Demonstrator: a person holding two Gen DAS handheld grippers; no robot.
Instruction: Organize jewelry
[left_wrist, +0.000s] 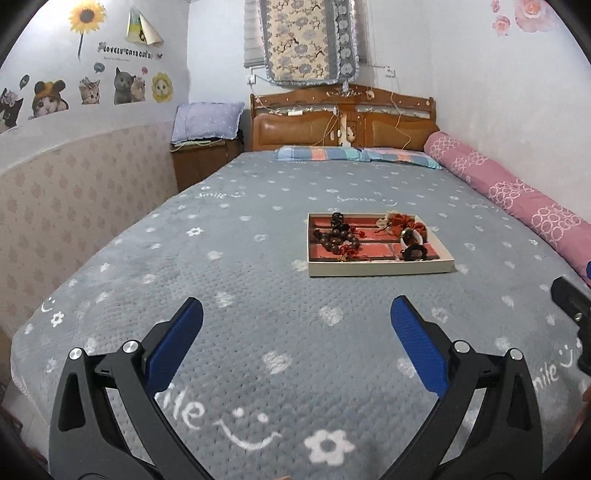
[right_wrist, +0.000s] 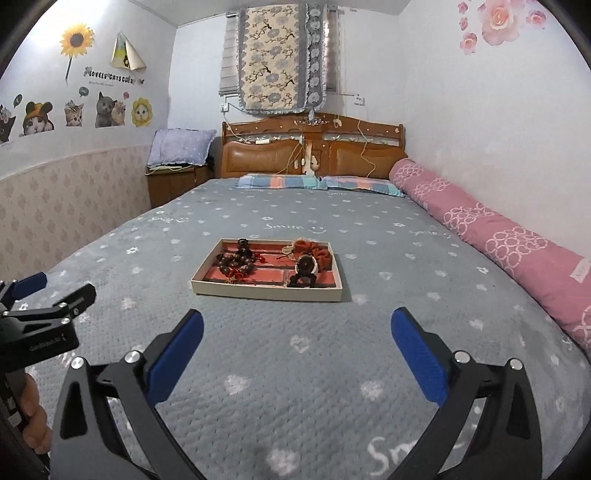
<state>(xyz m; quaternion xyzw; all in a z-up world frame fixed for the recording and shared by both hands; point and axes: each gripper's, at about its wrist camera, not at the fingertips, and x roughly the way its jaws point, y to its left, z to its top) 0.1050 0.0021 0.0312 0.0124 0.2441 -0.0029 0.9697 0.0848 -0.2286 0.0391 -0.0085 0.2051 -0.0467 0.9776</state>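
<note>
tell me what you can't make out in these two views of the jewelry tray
- Tray floor: both views, partly covered by the bead bracelet and red scrunchie.
- Dark piece at the tray's near right: too small to identify.
- Left gripper in the right wrist view: cut off by the left edge.

We hold our left gripper (left_wrist: 295, 314) low and tilted a little down, its blue pads wide apart with nothing between them. Our right gripper (right_wrist: 295, 325) stands beside it in the same pose, also spread wide and empty. A hand (right_wrist: 31, 417) grips the left handle.
</note>
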